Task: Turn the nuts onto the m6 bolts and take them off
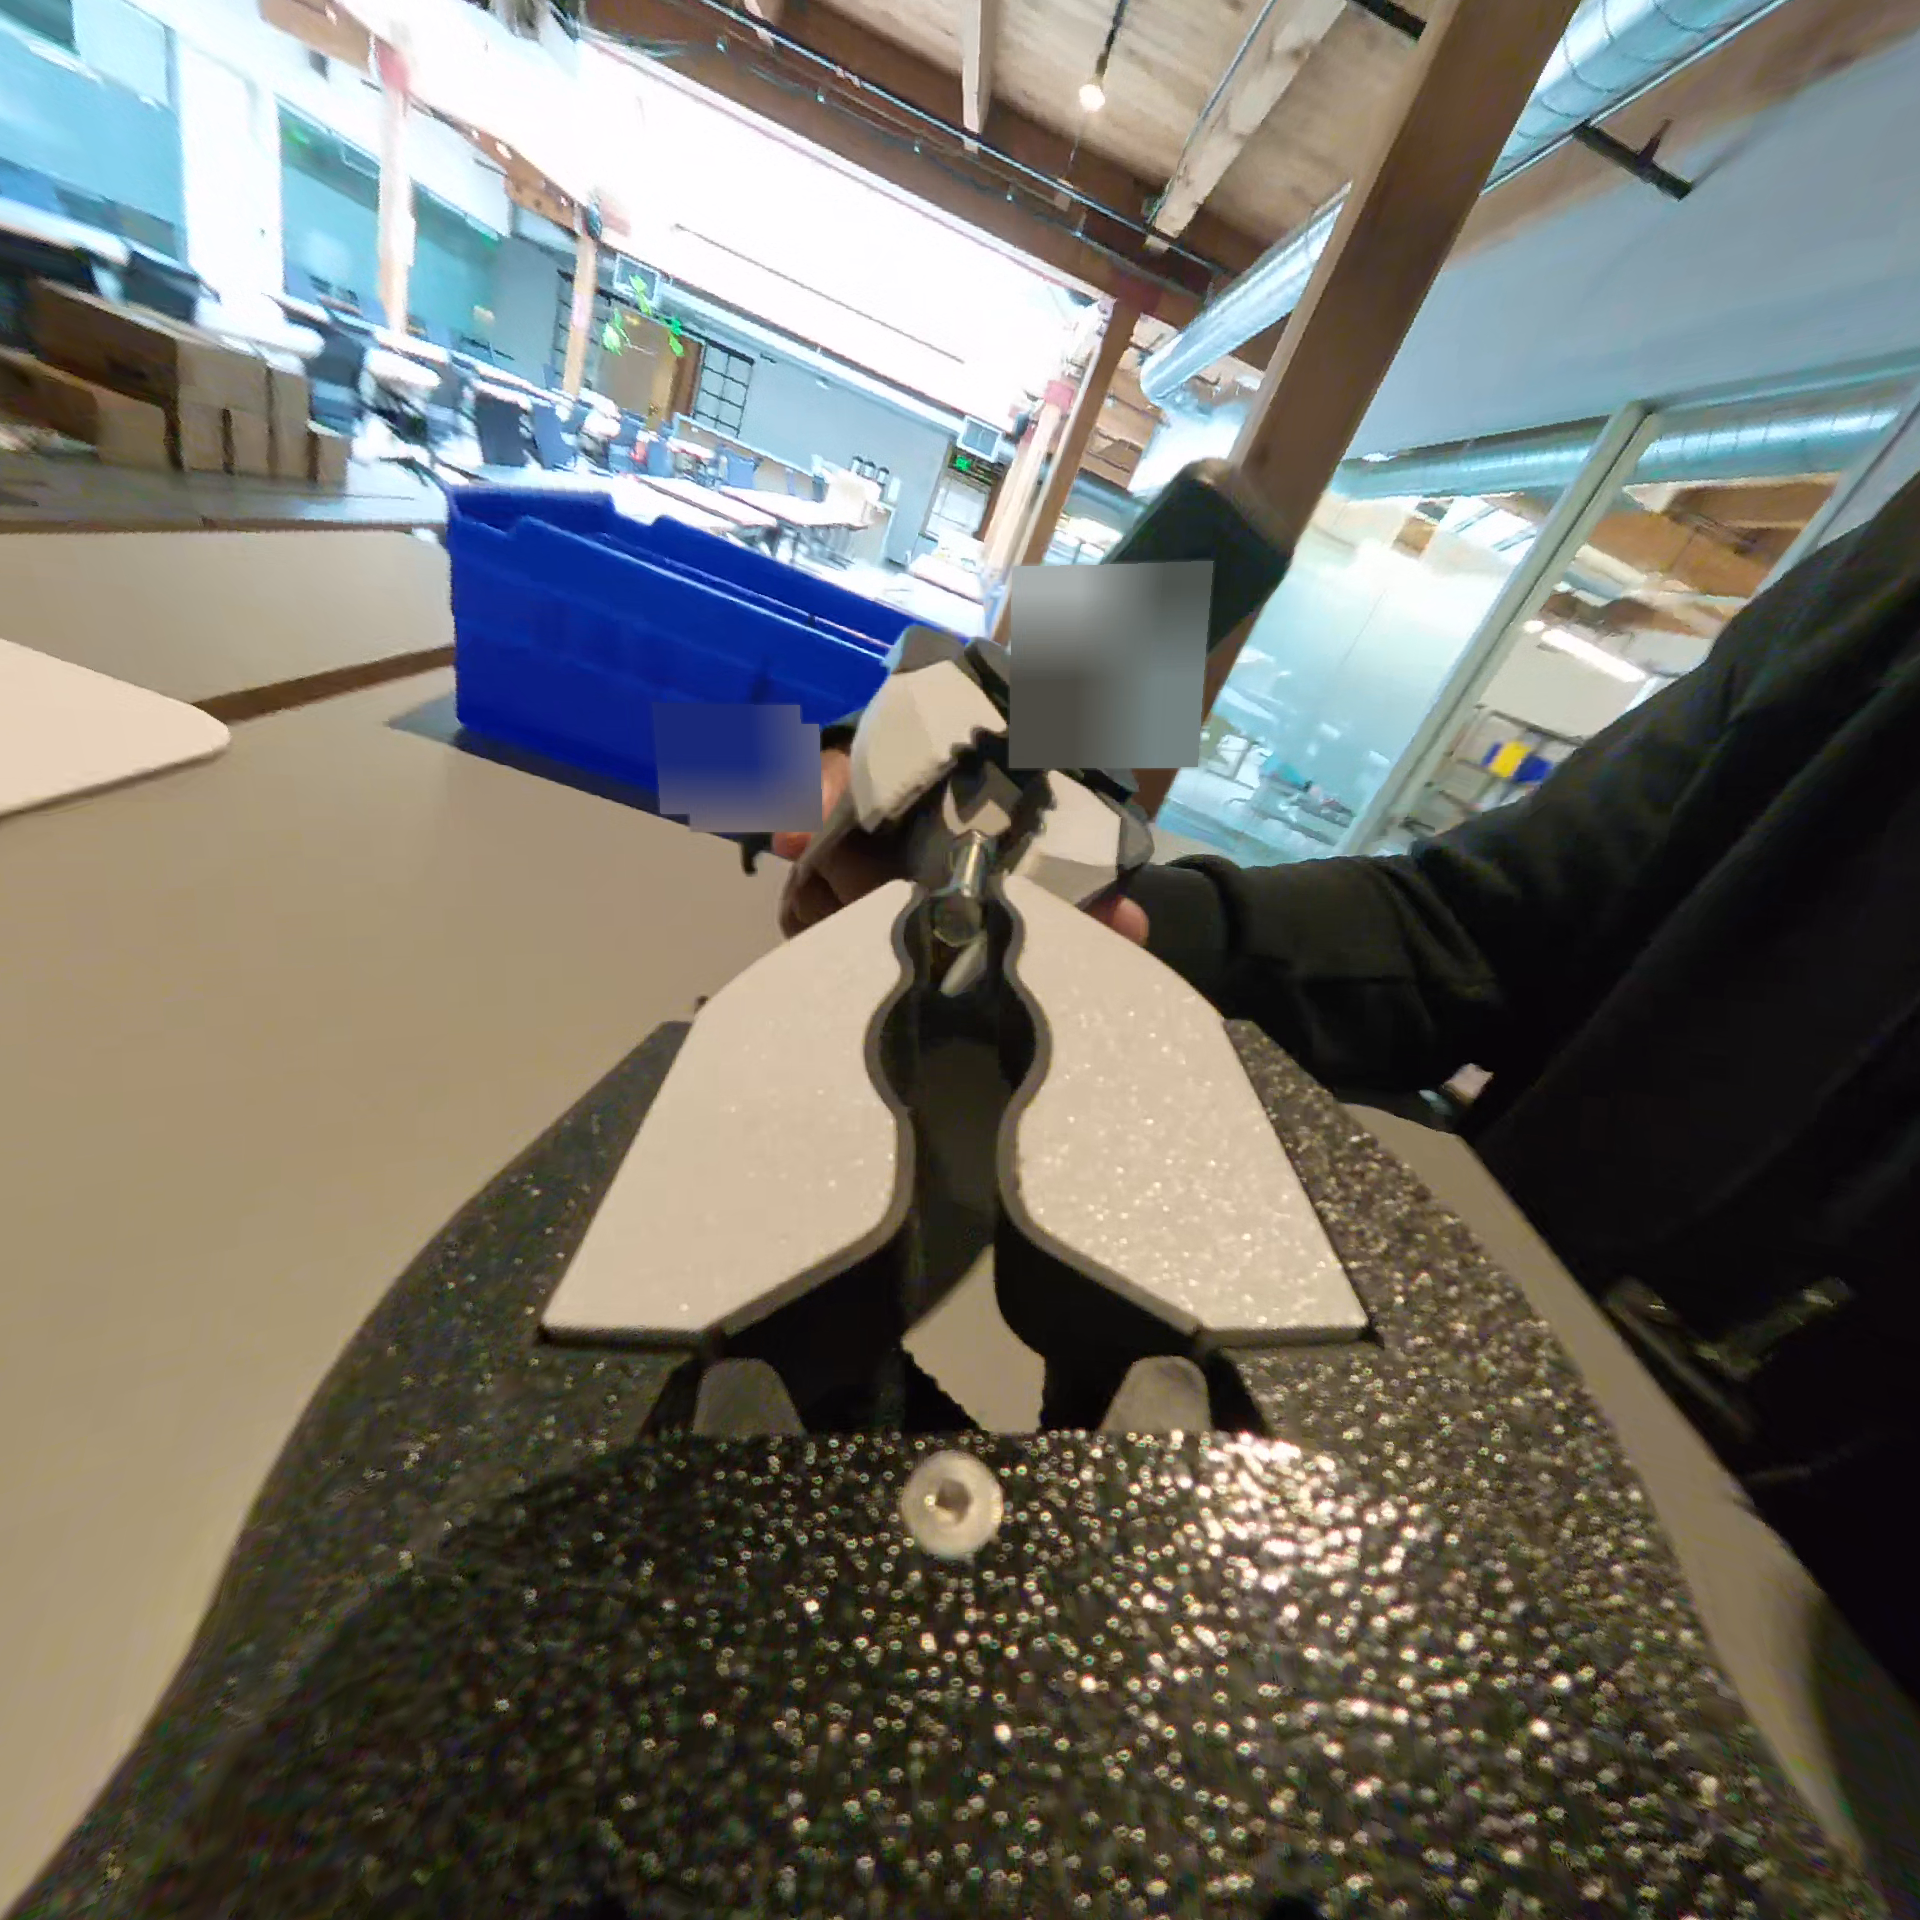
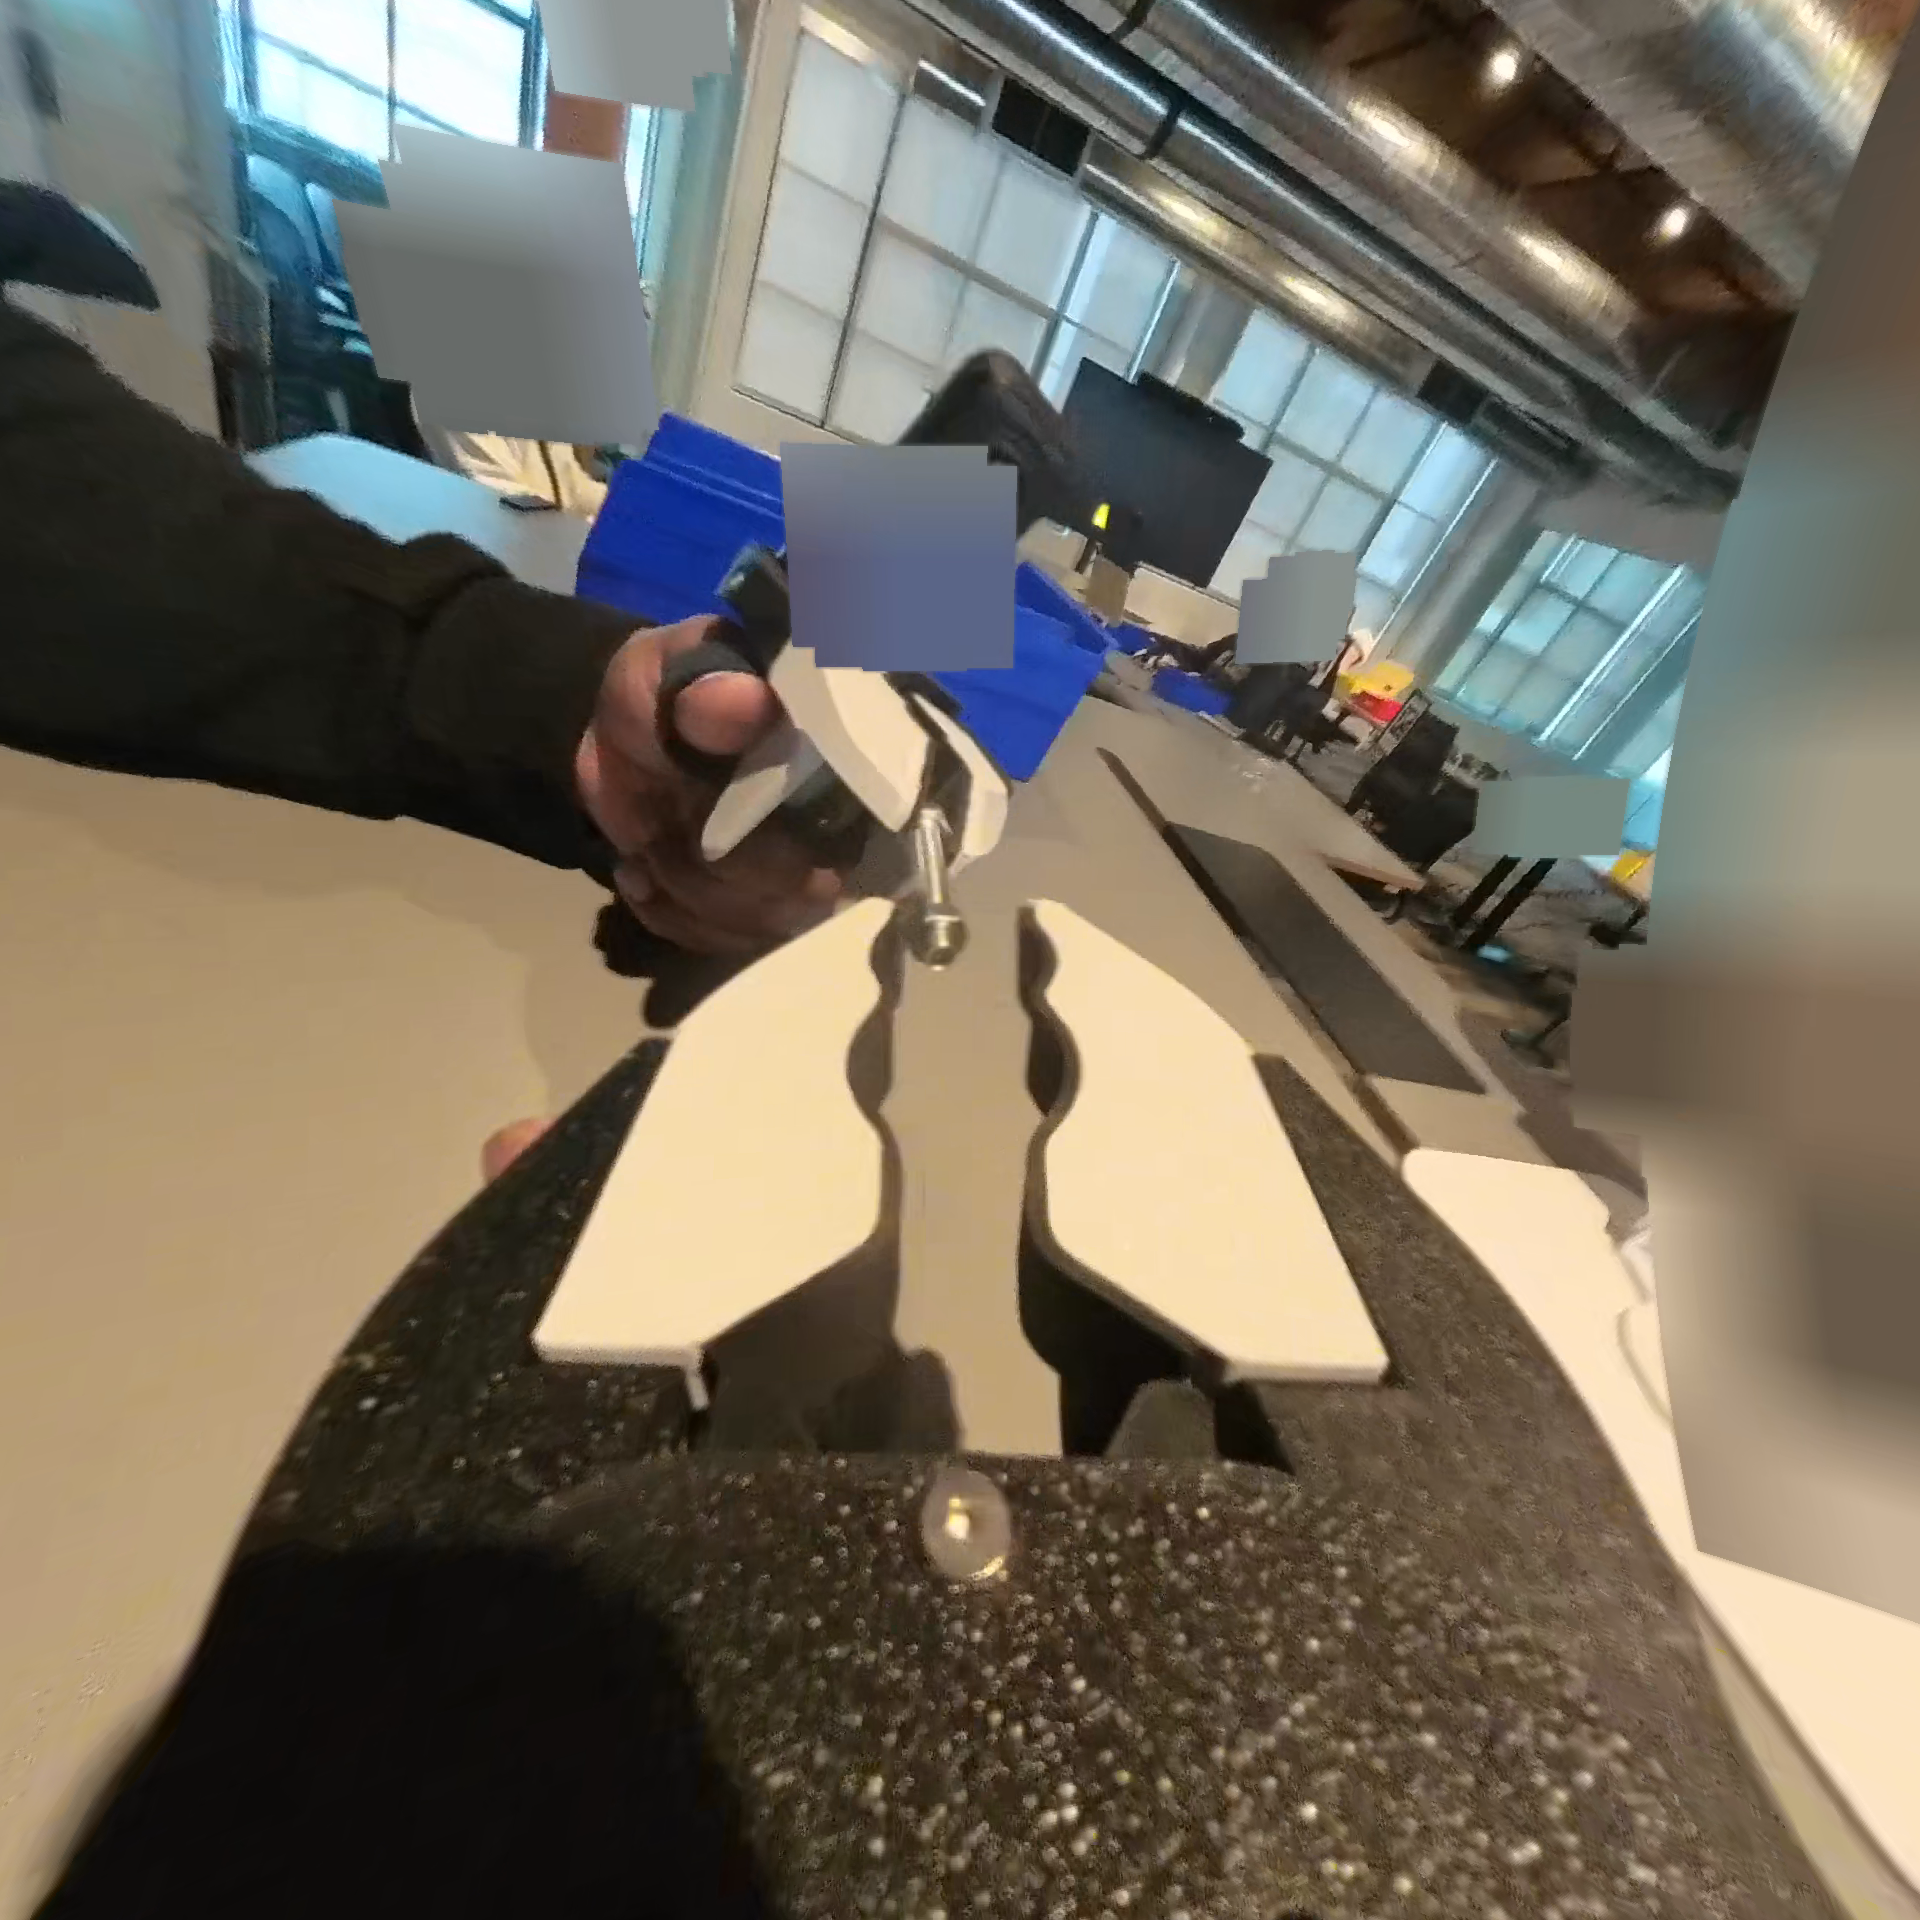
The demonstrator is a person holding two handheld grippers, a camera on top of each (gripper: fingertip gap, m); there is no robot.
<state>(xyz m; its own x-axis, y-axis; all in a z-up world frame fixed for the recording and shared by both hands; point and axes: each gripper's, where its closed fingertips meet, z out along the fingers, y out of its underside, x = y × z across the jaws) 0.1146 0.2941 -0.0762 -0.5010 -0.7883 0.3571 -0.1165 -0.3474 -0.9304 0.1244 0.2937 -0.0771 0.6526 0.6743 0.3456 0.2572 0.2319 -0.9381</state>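
My left gripper [image 1: 956, 914] is shut on a silver M6 bolt [image 1: 964, 868], held above the table. The bolt sticks out past its fingertips toward my right gripper [image 1: 1000, 821], which faces it at close range. In the right wrist view my right gripper [image 2: 956, 920] is open. The bolt's free end, with a nut [image 2: 935, 940] on it, sits between its fingertips, close to the left finger [image 2: 831, 997]; I cannot tell whether it touches. The left gripper [image 2: 935, 790] holds the bolt shaft [image 2: 928, 852] there, pointing down toward me.
A grey table [image 1: 312, 987] lies under both grippers. A blue bin [image 1: 623, 623] stands at the back; it also shows in the right wrist view [image 2: 675, 520]. A white board [image 1: 83, 727] lies at the left edge. A black-sleeved arm [image 1: 1558, 935] reaches in from the right. My two grippers' fingertips are within a few centimetres of each other.
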